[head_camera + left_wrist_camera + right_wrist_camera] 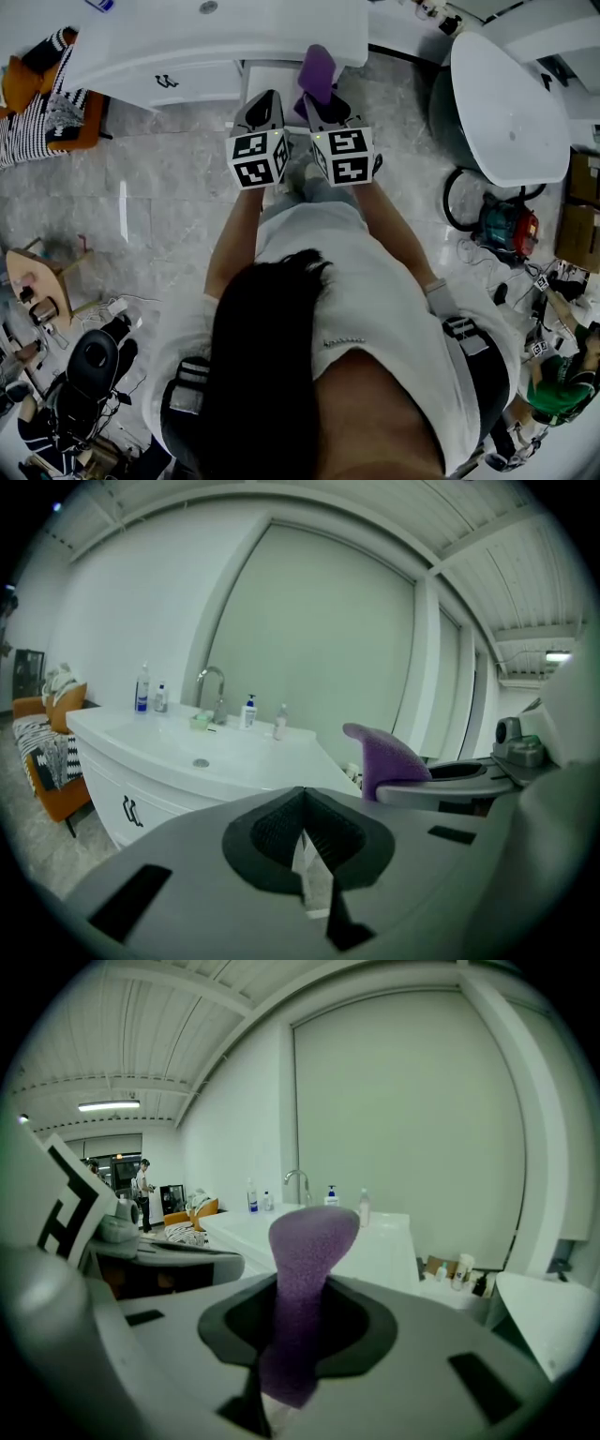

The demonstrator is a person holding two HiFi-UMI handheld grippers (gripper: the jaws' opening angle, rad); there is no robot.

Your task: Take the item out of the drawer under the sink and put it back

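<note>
A purple sponge-like piece (317,70) sticks up out of my right gripper (315,101), whose jaws are shut on it; in the right gripper view the purple piece (305,1279) rises between the dark pads of that gripper (298,1327). My left gripper (265,99) is held just to its left with nothing in it, and in its own view the left gripper (305,841) has its jaws together. Both are raised in front of the white sink cabinet (187,47). Just beyond the tips a white drawer (270,75) looks pulled out.
A white bathtub (506,94) stands at the right, with a red and teal machine (511,230) and cables below it. An orange seat with striped cloth (37,94) is at the left. A faucet (214,691) and bottles (142,688) stand on the counter.
</note>
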